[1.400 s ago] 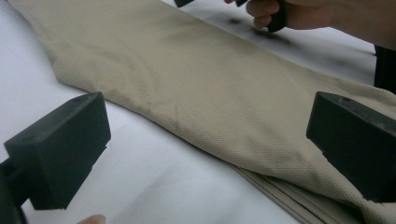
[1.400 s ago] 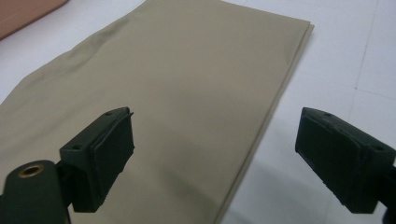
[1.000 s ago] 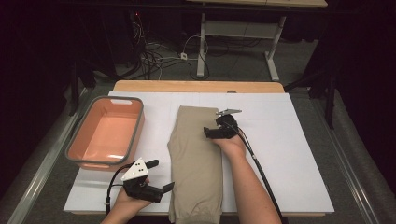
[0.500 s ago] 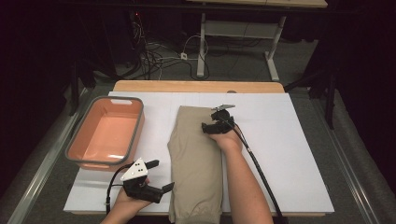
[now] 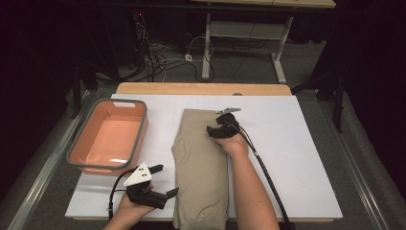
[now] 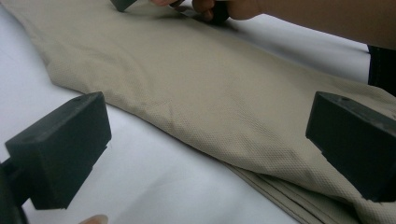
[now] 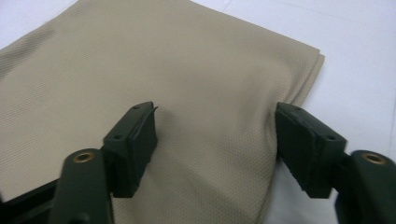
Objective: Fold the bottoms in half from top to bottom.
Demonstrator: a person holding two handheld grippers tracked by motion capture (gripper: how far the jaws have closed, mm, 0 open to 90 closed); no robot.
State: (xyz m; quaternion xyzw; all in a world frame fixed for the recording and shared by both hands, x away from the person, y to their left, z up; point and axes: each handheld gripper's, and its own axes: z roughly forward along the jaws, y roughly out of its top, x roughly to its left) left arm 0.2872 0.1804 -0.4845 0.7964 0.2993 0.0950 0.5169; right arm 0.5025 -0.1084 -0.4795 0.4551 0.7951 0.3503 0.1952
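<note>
A folded khaki cloth (image 5: 201, 158) lies lengthwise on the white table top (image 5: 297, 158). My right gripper (image 5: 216, 125) rests on its far right part, pointing left. In the right gripper view the cloth (image 7: 187, 70) runs between the jaws: one pad is on the fabric, the other at its right edge. The right gripper (image 7: 215, 121) has just been closing, with a wide gap still between the pads. My left gripper (image 5: 165, 180) stands open at the near left, beside the cloth's left edge (image 6: 201, 93), its jaws straddling that edge without touching it.
An orange basin (image 5: 76, 153) with a grey rim stands empty at the table's left. The right gripper's cable (image 5: 263, 167) trails along the forearm over the white top. A wooden strip (image 5: 201, 88) borders the far edge; beyond it are floor cables and table legs.
My right gripper has edged slightly left over the cloth's far right part and its jaws stand narrower. The left gripper has not moved.
</note>
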